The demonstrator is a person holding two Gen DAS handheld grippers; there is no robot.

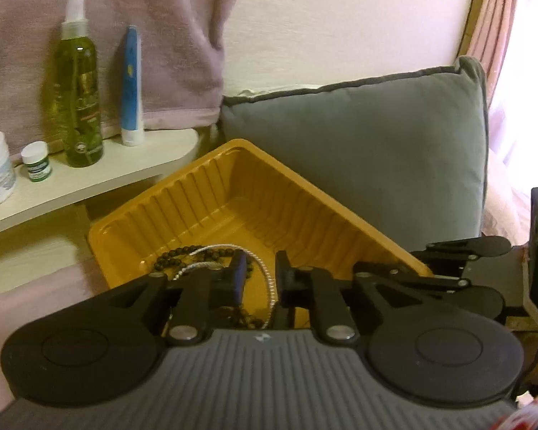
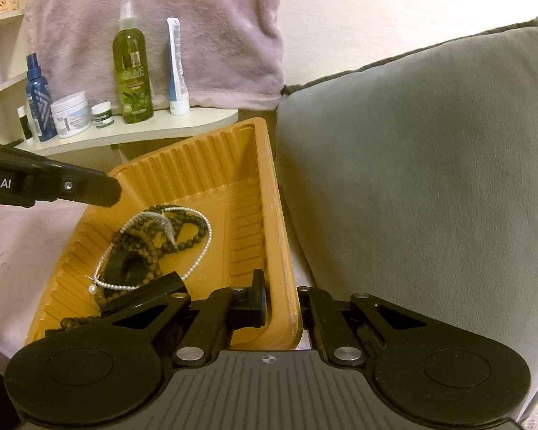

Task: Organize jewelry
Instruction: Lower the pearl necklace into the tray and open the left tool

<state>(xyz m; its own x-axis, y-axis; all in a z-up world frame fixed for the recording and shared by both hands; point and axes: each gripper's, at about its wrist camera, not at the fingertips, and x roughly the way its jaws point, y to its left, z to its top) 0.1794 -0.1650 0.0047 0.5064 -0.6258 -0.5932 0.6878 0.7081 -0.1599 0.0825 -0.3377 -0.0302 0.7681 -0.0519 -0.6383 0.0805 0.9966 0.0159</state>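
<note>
Right wrist view looks down into a mustard-yellow plastic tray (image 2: 211,165) with ribbed walls, where the jewelry lies in a loose heap toward the near-left part of the floor. A silver beaded chain (image 2: 206,240) loops around the pile, ending in a small white pearl (image 2: 91,289) near the tray's left wall. Tangled under and through it is a dark bead necklace (image 2: 188,231), and a black ring-shaped piece (image 2: 125,268) sits on top of the brownish beads.

The right gripper (image 2: 281,304) is clamped on the tray's near right wall: one finger sits inside the tray and the other outside, with the rim pinched between them.

In the left wrist view the left gripper (image 1: 260,272) hangs over the near end of the same tray (image 1: 233,186). Its jaws stand a little apart, and the silver chain (image 1: 265,279) runs down through the gap between them; whether the pads touch it cannot be told. Dark beads (image 1: 172,256) lie just beyond the fingers.

A grey cushion (image 2: 412,179) stands just beside the tray on the right. Behind the tray a pale shelf (image 2: 161,130) carries a green olive spray bottle (image 2: 131,68), a white and blue tube (image 2: 177,68), a small green-labelled jar (image 2: 101,114), a white tub (image 2: 71,114) and a dark blue bottle (image 2: 37,100). A pinkish towel (image 2: 197,18) hangs against the wall behind them.
</note>
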